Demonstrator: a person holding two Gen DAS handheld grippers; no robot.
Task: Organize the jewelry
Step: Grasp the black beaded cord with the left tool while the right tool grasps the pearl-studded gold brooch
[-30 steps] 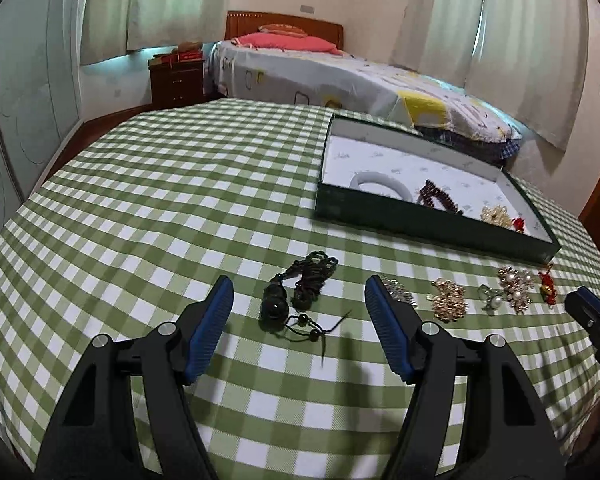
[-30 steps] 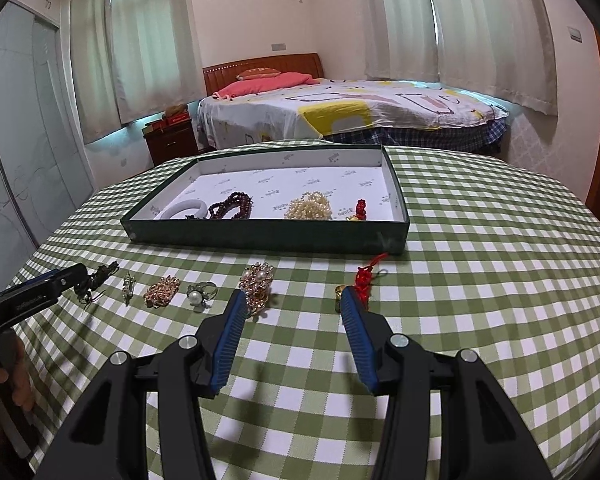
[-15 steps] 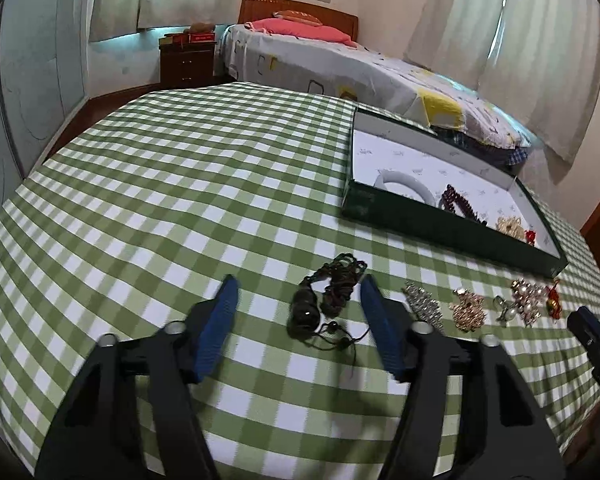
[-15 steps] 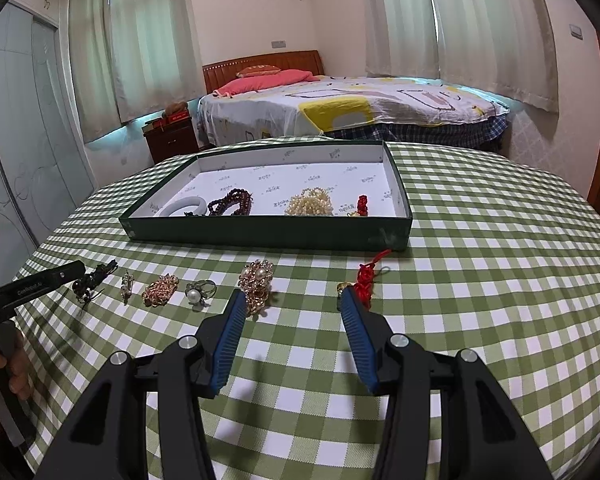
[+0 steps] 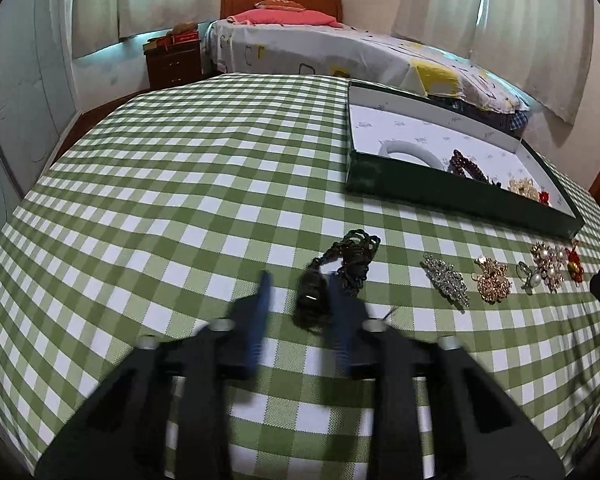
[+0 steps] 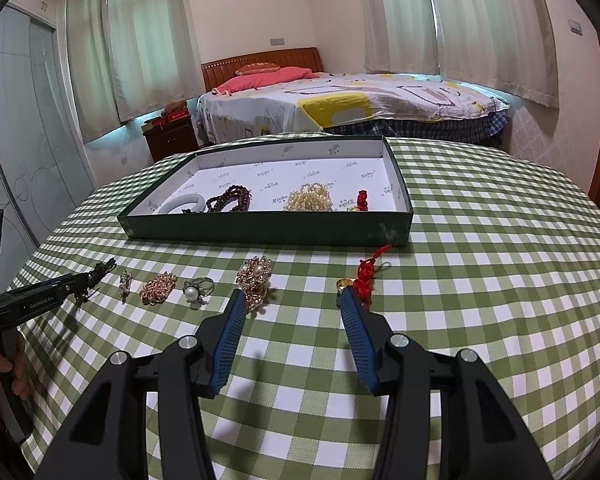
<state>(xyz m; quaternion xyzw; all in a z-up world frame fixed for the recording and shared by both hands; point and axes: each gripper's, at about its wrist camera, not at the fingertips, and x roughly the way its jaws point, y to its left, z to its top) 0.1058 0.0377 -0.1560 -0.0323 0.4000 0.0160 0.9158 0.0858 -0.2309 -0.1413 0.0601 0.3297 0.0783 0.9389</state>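
Note:
A black cord necklace (image 5: 356,252) with a dark bead lies on the green checked tablecloth. My left gripper (image 5: 299,280) straddles the bead, its blurred jaws closing, with a gap still showing on the left side. To the right lie a silver brooch (image 5: 446,280), a gold brooch (image 5: 492,284), a pearl ring (image 5: 530,278) and a pearl brooch (image 6: 254,280). My right gripper (image 6: 293,296) stands open over bare cloth, with a red knot charm (image 6: 366,276) at its right fingertip. The green box (image 6: 260,228) holds a white bangle (image 6: 182,204), dark red beads (image 6: 228,202) and a pearl piece (image 6: 308,200).
A person's hand (image 6: 4,364) holds the left gripper's handle at the table's left edge. Behind the round table stand a bed (image 6: 360,100) and a wooden nightstand (image 6: 170,138). Checked cloth stretches to the left of the box.
My left gripper has moved forward over the black necklace and its jaws have narrowed around the bead. The right gripper has stayed where it was.

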